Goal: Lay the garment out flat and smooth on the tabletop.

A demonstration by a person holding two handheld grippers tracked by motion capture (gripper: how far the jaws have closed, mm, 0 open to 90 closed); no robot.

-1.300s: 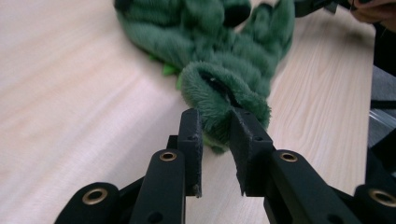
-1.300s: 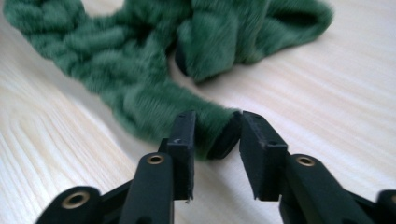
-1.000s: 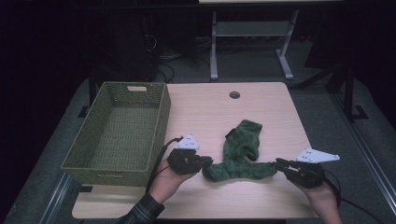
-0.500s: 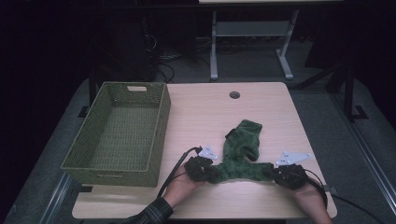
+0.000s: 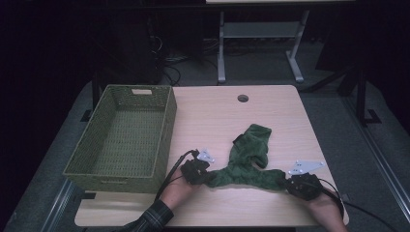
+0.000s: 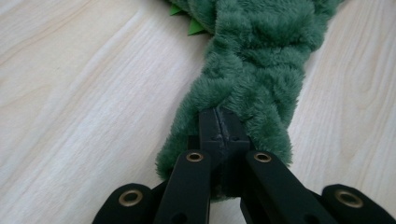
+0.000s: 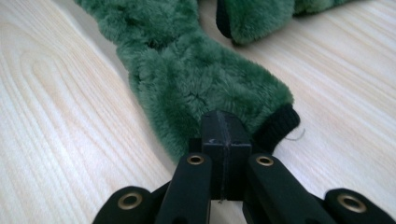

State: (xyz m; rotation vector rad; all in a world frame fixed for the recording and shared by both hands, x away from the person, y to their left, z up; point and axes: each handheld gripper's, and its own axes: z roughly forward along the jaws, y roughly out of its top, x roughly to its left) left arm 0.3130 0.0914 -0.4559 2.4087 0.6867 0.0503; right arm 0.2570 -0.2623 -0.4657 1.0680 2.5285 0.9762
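A fuzzy green garment (image 5: 249, 157) lies crumpled on the wooden table (image 5: 217, 116), with two sleeves stretched out toward the front edge. My left gripper (image 5: 205, 176) is shut on the left sleeve end (image 6: 243, 93); its jaws are pressed together in the plush. My right gripper (image 5: 286, 182) is shut on the right sleeve end (image 7: 196, 88), beside its black ribbed cuff (image 7: 278, 125). Both grippers sit low on the tabletop, held by hands near the front edge.
A green woven basket (image 5: 121, 169) stands empty on the table's left side, close to my left gripper. A round cable hole (image 5: 242, 98) is in the table's far middle. Another table's white legs (image 5: 221, 48) stand behind.
Both grippers moved inward and down onto the garment's two sleeve ends and shut on them. The sleeves now lie stretched between the grippers.
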